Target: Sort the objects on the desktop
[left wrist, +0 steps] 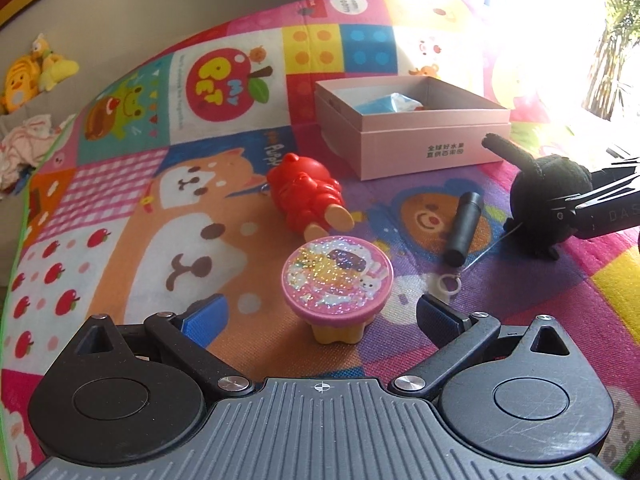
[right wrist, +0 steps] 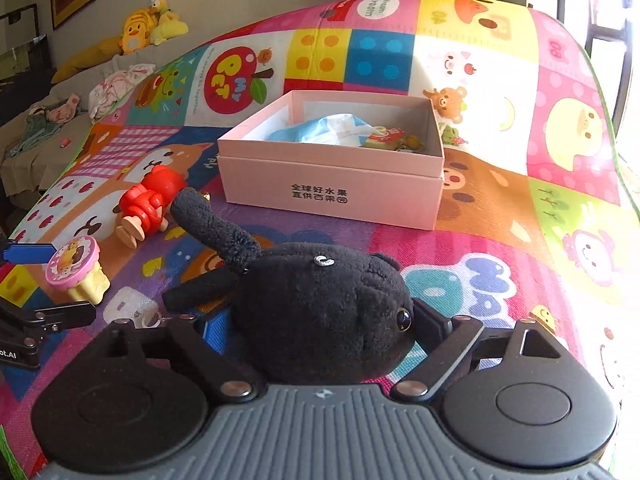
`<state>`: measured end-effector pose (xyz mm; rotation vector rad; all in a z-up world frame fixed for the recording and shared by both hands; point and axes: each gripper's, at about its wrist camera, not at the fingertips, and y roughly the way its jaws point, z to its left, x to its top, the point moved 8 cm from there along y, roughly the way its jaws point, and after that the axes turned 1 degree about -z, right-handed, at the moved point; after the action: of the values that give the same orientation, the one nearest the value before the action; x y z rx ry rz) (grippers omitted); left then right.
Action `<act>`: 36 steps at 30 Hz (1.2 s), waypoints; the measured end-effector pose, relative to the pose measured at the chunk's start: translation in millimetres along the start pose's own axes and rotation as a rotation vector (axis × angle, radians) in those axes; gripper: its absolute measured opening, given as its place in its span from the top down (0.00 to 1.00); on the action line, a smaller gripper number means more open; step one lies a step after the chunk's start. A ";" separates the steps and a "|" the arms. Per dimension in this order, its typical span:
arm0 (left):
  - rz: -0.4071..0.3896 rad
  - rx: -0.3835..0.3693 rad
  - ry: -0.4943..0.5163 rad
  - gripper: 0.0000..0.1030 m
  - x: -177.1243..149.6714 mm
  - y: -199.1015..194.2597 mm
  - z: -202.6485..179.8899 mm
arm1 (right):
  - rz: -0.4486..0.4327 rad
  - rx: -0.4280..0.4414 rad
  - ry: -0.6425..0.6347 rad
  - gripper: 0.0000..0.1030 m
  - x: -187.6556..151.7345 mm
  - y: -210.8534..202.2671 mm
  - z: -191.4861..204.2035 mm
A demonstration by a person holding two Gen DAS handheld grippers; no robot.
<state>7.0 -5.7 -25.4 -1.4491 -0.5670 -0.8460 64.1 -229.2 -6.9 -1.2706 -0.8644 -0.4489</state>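
My right gripper is shut on a black plush cat, its tail up to the left; it also shows in the left wrist view. My left gripper is open around a pink glitter-lidded toy on a yellow base, without touching it; that toy shows in the right wrist view. A red bear figure lies beyond it. A black cylinder with a ring lies to the right. The open pink box holds a blue packet and small items.
Everything sits on a colourful cartoon play mat. A sofa with yellow plush toys and clothes is at the far left. Bright window light washes out the far right.
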 end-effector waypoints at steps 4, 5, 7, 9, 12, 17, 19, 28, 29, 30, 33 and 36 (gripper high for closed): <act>0.003 0.026 0.028 0.00 0.6 3.4 -5.2 | -0.015 -0.003 0.031 0.11 -6.6 -10.6 -9.4; 0.006 0.037 0.037 0.00 -0.3 4.3 -5.4 | -0.026 -0.002 0.020 0.10 -8.3 -15.3 -8.0; 0.011 0.059 0.056 0.00 -3.1 6.7 -4.9 | -0.056 -0.007 -0.012 0.07 -10.0 -25.0 -3.8; 0.016 0.084 0.063 0.00 -5.3 10.1 -1.2 | -0.093 -0.013 -0.049 0.05 -10.0 -34.9 1.4; 0.007 0.123 0.060 0.00 -2.2 13.9 9.1 | -0.134 -0.014 -0.090 0.04 -5.9 -45.7 7.9; -0.003 0.204 0.057 0.00 6.1 21.8 30.9 | -0.118 -0.021 -0.068 0.03 -8.4 -41.2 5.6; -0.004 0.217 0.046 0.00 9.1 19.8 36.6 | -0.100 -0.025 -0.049 0.03 -13.3 -37.3 3.3; -0.121 0.147 0.034 0.01 34.9 -27.7 15.9 | -0.090 -0.043 0.020 0.00 -34.3 -35.8 -4.9; -0.142 0.120 0.033 0.01 41.1 -31.8 8.3 | -0.098 -0.042 0.028 0.00 -33.9 -36.8 -5.7; -0.156 0.081 0.035 0.01 46.7 -33.7 -1.6 | -0.100 -0.039 0.035 0.00 -34.1 -36.9 -6.1; -0.151 -0.020 0.082 0.20 55.3 -22.4 -37.8 | -0.108 -0.040 0.050 0.00 -33.8 -37.3 -8.5; -0.106 -0.076 0.134 0.39 50.8 2.1 -70.1 | -0.120 -0.043 0.069 0.00 -34.2 -38.9 -11.3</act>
<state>28.5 -82.8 7.7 -1.4281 -0.5189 -1.0494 18.5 -256.0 -9.1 -1.2398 -0.8802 -0.6066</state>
